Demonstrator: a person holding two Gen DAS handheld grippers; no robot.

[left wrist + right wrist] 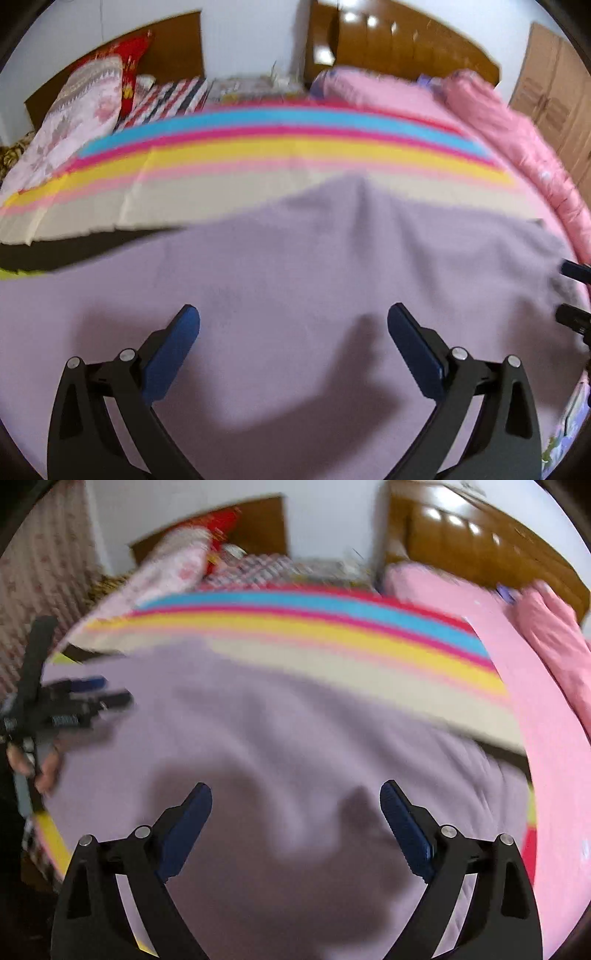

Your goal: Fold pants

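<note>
Lilac fleece filled the lower part of both wrist views: the pants (295, 280) lay spread flat on the bed (480, 122), on top of a rainbow-striped blanket (258, 147). I held both tools tipped steeply down over the cloth. My left tongs (293, 325) stood spread wide with nothing between the blue pads, and my right tongs (295, 805) were just as wide and just as empty; neither pad touched the fabric as far as I could tell through the blur.

The pants sat directly under and ahead of both tongs. From the left view a central crease ran away from me toward the striped blanket, and the cloth stretched well out to either side, so I judged its long axis to lie across my view, left to right, rather than toward the headboard (406, 44). Which end was waist and which was cuffs I could not tell.

In the right view my left tool (77, 698) showed at the far left edge of the cloth, held in a hand (40, 771). So I judged each hand was nearer its own end, and the next grab would turn on reaching those outer edges.
</note>
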